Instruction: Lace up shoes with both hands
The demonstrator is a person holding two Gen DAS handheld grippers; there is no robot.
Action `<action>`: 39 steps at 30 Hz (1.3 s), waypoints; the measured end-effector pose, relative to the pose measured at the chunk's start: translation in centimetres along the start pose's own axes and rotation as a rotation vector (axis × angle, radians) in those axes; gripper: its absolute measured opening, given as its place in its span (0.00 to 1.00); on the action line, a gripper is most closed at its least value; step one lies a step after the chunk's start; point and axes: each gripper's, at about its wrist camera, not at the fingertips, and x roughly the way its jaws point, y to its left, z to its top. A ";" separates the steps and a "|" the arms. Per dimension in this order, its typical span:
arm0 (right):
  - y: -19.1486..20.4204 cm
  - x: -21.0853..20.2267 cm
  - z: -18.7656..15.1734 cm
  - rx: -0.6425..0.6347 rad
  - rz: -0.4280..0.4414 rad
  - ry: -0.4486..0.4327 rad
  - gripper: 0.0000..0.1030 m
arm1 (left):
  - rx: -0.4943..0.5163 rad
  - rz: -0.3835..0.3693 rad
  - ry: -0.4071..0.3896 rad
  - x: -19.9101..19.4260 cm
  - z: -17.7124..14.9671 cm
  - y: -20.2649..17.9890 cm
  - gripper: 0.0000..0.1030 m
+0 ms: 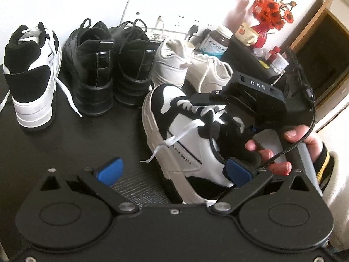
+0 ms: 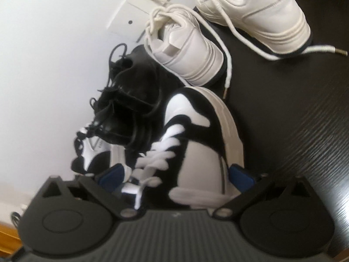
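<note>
Lying between the spread-apart fingers of each hand-held gripper [image 1: 173, 171] [image 2: 175, 174], the black-and-white sneaker [image 1: 185, 131] [image 2: 202, 135].

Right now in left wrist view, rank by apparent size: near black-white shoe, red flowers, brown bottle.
1. Black-white shoe, though it is nearest the camera.
2. Red flowers.
3. Brown bottle, partly hidden; close to the flowers, unsure.

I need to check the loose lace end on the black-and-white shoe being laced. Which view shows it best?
Left wrist: the loose lace end hangs free down the black-and-white shoe, tip visible. Right wrist shows mainly the crossed lacing, blurred.
</note>
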 end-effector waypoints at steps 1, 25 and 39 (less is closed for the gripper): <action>0.2 0.1 0.1 -0.007 -0.006 0.006 0.99 | 0.001 0.009 0.005 0.0 0.0 0.0 1.00; 0.9 2.4 2.1 -0.127 -0.072 0.111 0.98 | 0.022 0.045 0.051 1.2 0.0 -0.8 1.00; 2.4 3.2 -0.8 -0.181 -0.037 0.152 0.99 | 0.073 0.046 0.074 0.6 0.1 -1.4 1.00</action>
